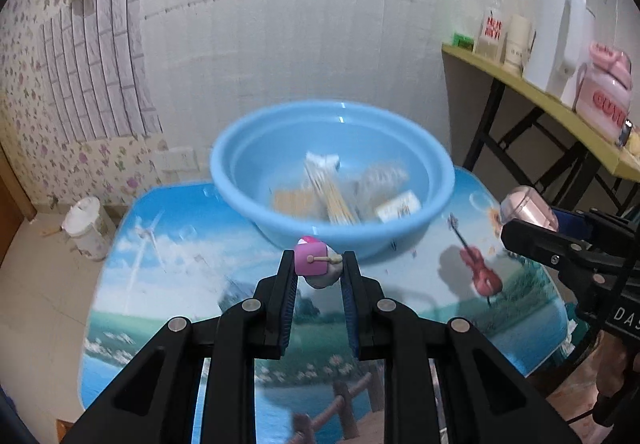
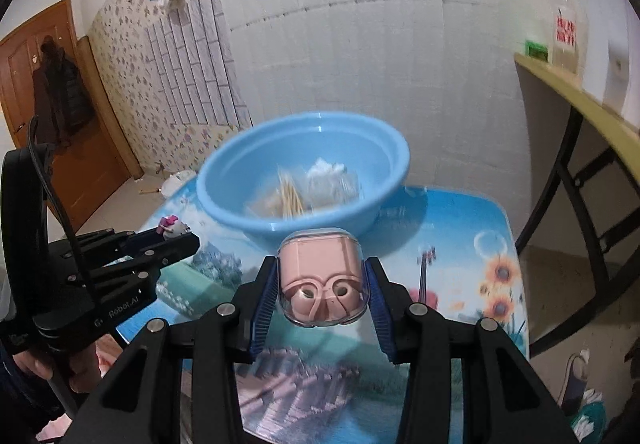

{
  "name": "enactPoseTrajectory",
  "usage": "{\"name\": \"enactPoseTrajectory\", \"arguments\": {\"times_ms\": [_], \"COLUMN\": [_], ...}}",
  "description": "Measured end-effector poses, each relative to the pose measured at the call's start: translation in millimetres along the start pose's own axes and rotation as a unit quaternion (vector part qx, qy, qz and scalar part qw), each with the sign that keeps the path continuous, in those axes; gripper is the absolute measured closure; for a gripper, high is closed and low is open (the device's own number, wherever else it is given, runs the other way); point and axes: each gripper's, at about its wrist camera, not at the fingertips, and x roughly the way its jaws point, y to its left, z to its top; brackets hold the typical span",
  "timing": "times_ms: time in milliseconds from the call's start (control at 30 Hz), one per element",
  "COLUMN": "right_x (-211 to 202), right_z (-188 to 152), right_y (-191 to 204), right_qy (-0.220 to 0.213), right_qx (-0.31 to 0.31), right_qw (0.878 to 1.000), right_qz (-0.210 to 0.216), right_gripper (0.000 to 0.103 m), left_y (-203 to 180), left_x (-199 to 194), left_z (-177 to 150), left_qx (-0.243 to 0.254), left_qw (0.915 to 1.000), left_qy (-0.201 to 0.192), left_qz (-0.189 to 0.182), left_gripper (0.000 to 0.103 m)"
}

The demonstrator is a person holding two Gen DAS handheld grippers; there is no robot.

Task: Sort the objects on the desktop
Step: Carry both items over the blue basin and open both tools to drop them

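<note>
- Two loaded grippers here. Left wrist view: left gripper [image 1: 318,264] is clamped on a small pink toy [image 1: 316,263], held above the table [image 1: 168,284] just short of the blue basin [image 1: 332,148].
- Right wrist view: right gripper [image 2: 322,286] squeezes a pink clear-lidded case [image 2: 322,276], also near the basin.
- Looks like the carry step; next I'd say move over the basin rim and let go.
</note>
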Motion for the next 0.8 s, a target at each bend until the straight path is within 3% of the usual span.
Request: {"name": "enactPoseTrajectory", "arguments": {"times_ms": [400, 800], "right_x": [12.1, 73.8], "right_z": [57.3, 71.4], "right_y": [15.4, -5.2], "right_qy": [-0.020, 0.008], "right_qx": [-0.014, -0.002], "right_qw": [0.999, 1.000], "right_qz": [0.026, 0.024], "right_gripper": [0.059, 0.059], "left_y": [9.7, 7.3], "left_x": [7.2, 73.4], "left_z": [43.6, 76.5], "left_qx": [0.010, 0.035], "left_qw": [0.9998, 0.9993], "left_qy": [-0.012, 0.005], "left_qz": [-0.011, -0.014], "left_gripper": [0.083, 0.083]}}
